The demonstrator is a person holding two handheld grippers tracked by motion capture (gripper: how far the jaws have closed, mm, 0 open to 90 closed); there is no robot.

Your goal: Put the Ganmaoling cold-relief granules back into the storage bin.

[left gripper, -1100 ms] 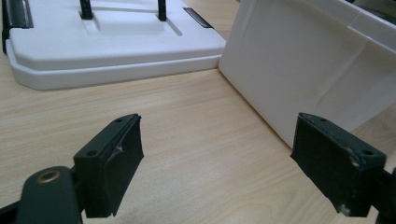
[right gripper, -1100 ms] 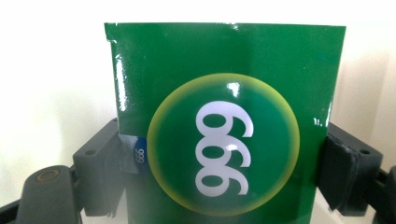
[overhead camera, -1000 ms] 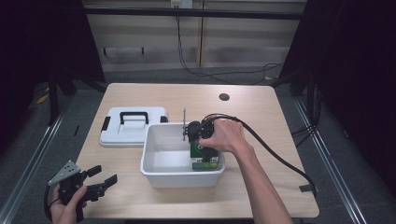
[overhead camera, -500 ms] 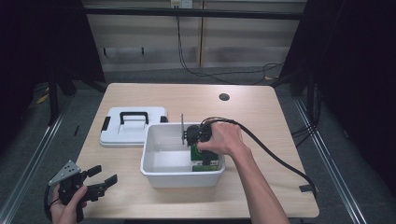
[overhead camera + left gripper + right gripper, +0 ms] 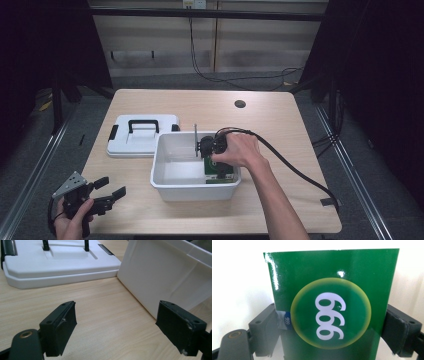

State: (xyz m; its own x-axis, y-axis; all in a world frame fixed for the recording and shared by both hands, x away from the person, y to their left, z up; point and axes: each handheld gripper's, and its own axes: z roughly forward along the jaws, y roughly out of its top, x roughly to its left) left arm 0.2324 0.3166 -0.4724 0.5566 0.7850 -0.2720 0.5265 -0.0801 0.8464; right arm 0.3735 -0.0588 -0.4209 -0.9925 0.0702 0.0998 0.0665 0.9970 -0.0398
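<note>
Two black jaws of the right gripper (image 5: 332,322) clamped on a glossy green carton printed 999 (image 5: 332,302), low inside the white rectangular plastic tub (image 5: 165,187) by its right wall. Could slip on that slick face, or snag the rim if tilted. Otherwise bare tub; white handled lid (image 5: 142,137) beside it; left gripper (image 5: 117,327) spread wide, holding nothing, near table edge.

In the high view, the person's right hand (image 5: 239,150) covered most of the right gripper (image 5: 212,150), so its jaws could not be made out there. The glossy green box printed with 999 (image 5: 329,307) ran off the bottom edge of the right gripper view, its lower end unseen. The white plastic lid with a black handle (image 5: 57,262) and the white plastic bin (image 5: 165,275) were both cut off at the top of the left gripper view.
</note>
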